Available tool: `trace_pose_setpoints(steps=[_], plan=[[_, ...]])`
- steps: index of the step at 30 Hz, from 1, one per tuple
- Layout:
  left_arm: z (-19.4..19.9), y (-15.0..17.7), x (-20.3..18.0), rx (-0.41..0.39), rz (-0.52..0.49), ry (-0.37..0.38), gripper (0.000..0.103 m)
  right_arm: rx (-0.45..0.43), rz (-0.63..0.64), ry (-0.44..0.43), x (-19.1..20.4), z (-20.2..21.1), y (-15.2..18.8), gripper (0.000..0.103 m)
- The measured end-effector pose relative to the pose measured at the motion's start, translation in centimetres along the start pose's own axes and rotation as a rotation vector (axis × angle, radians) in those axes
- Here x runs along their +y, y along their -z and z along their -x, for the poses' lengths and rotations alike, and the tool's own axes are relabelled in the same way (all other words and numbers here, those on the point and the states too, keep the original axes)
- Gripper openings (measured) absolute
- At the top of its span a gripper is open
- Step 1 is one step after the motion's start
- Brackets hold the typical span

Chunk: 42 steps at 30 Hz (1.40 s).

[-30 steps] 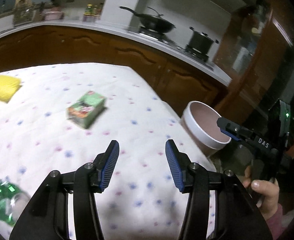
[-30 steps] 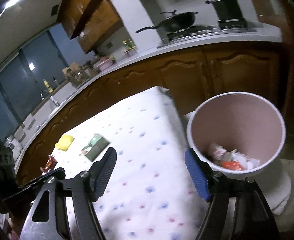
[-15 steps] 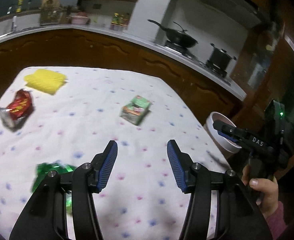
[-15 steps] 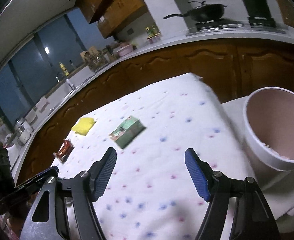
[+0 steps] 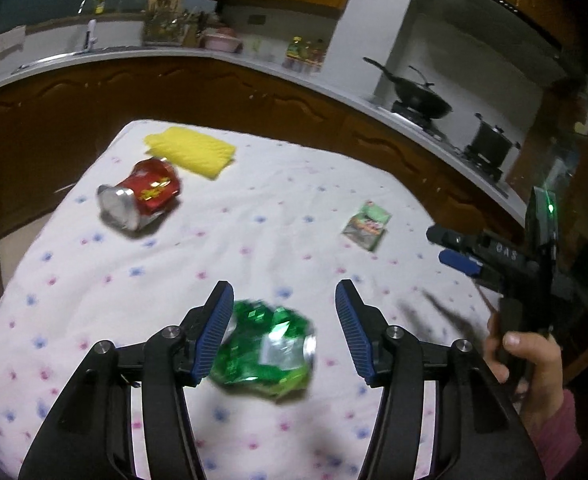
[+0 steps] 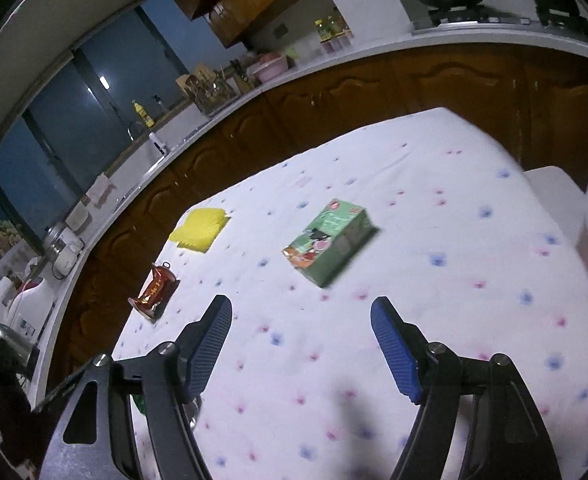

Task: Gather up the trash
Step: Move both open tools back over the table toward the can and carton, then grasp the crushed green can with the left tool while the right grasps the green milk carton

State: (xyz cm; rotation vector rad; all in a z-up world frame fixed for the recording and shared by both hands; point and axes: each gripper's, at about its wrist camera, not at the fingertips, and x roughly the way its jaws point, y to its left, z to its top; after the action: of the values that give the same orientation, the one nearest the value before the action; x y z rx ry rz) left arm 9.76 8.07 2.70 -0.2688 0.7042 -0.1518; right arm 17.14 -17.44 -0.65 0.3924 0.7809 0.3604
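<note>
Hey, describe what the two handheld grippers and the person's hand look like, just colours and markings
Both the left gripper and the right gripper have black angular frames with silver bolts and ribbed blue fingertip pads. Seen from the left wrist, the right gripper carries white lettering and a small green light. The bare hand gripping its handle has a pink sleeve cuff.

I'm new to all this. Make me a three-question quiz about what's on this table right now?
1. True or false: the left hand-held gripper is open around the green can.
2. What yellow thing lies beside the red can?
3. Which gripper is nearer the green box: A left, B right?

Key: 1 true. 2 the sponge. 3 B.
</note>
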Motion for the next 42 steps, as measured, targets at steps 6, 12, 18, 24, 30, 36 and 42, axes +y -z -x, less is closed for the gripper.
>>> trace_pose_setpoints(steps=[6,12,18,24,30,36,42], plan=[[-0.5,0.8,2.0,0.029,0.014,-0.023,0.053,0.013,-0.027,0.030,0.9,-2.5,-0.5,0.074],[-2.4,1.4,2.7,0.088,-0.002,-0.032,0.053,0.039,-0.060,0.082,0.9,-5.3,-1.5,0.074],[-4.3,2.1,2.1,0.157,-0.057,-0.038,0.036,0.055,-0.083,0.156,0.7,-8.1,-2.7,0.074],[-5.3,2.2,2.0,0.158,-0.073,-0.043,0.018,0.094,-0.073,0.243,0.7,-11.5,-3.3,0.074],[-6.4,1.5,1.4,0.154,-0.060,-0.014,0.016,0.073,-0.023,0.254,0.1,-11.5,-3.4,0.056],[-7.5,0.7,-0.7,0.151,-0.081,0.038,0.015,0.056,0.017,0.198,-1.0,-7.8,-2.5,0.053],[-7.9,-0.3,-2.9,0.134,-0.099,0.081,0.015,0.019,0.034,0.150,-2.3,-3.1,-1.2,0.052]])
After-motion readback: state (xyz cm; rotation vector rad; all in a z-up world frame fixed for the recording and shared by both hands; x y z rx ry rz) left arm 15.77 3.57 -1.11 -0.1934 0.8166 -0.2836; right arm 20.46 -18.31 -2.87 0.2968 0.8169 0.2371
